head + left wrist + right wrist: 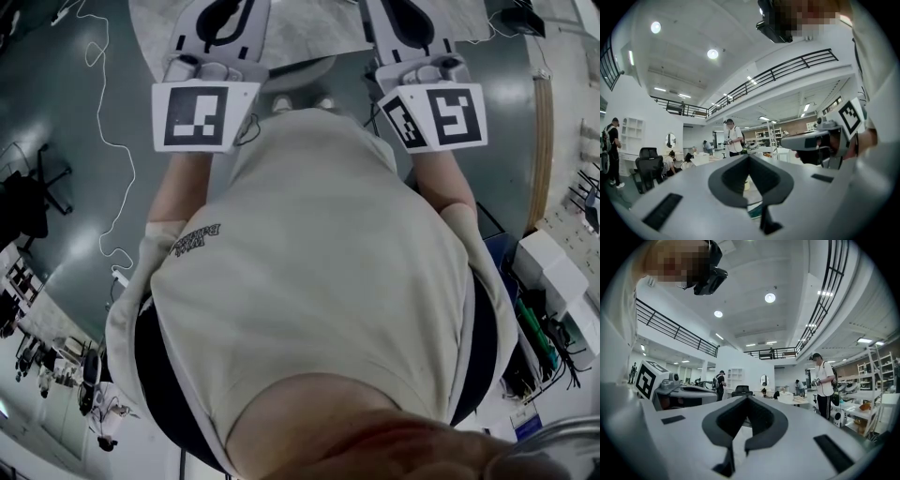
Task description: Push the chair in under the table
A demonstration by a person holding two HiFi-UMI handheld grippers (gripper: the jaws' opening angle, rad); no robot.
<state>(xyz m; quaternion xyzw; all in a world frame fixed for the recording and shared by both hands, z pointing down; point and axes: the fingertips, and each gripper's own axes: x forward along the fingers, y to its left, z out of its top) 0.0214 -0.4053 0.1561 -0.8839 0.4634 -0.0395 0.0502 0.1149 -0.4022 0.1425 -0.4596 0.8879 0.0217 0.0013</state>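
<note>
Your left tongs [749, 158] and right tongs [749, 398] are both clenched with nothing between them, held level side by side ahead of your torso [319, 281], at 11 and 1 o'clock in the head view. A pale curved shape [298, 73] at 12 o'clock between them could be the chair; I cannot tell

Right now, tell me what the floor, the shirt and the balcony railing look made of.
The floor is smooth and dark grey-green, with a soft sheen and no visible seams: probably coated concrete. The shirt is matte beige cloth with soft folds, likely a cotton knit. The balcony railing has thin, straight black bars: probably painted metal.
</note>
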